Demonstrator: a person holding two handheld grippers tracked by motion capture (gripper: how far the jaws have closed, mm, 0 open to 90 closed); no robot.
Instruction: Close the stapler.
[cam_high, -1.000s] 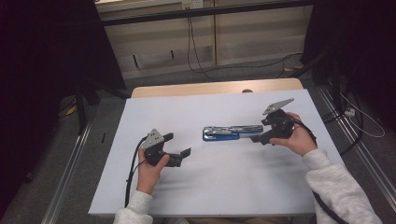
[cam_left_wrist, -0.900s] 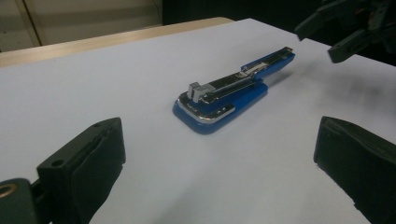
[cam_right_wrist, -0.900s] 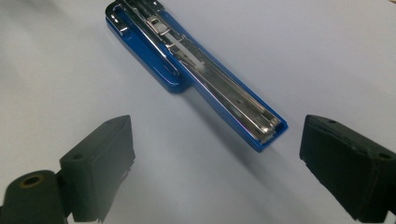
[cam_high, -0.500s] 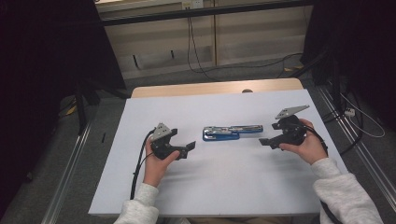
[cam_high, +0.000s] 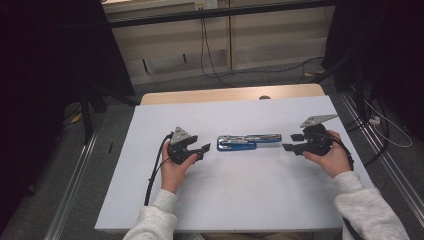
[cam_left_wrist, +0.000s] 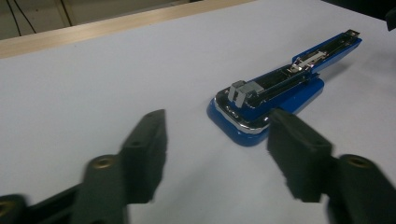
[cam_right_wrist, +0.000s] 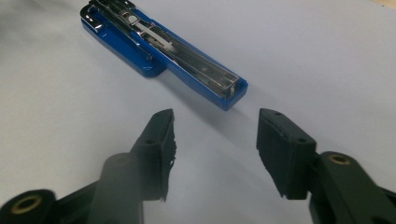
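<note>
A blue and chrome stapler (cam_high: 248, 142) lies flat in the middle of the white table top (cam_high: 240, 200), its long axis running left to right. My left gripper (cam_high: 204, 148) sits just left of the stapler's wide end (cam_left_wrist: 261, 105) and points at it with a small gap. My right gripper (cam_high: 291, 142) rests just off the narrow end (cam_right_wrist: 229, 93), apart from it. Both pairs of jaws have just been closing and now stand half apart. Nothing is between the left gripper (cam_left_wrist: 215, 135) pads or the right gripper (cam_right_wrist: 215, 140) pads.
A wooden strip (cam_high: 230, 94) edges the table's far side. Black frames and floor rails (cam_high: 75, 190) flank the table, and cables (cam_high: 215, 60) trail over the floor behind it. A black cable (cam_high: 152, 175) hangs from my left gripper.
My right gripper has drawn back to the right, off the stapler's narrow end. The left gripper has edged up and right toward the wide end. Both pairs of jaws stand narrower than before.
</note>
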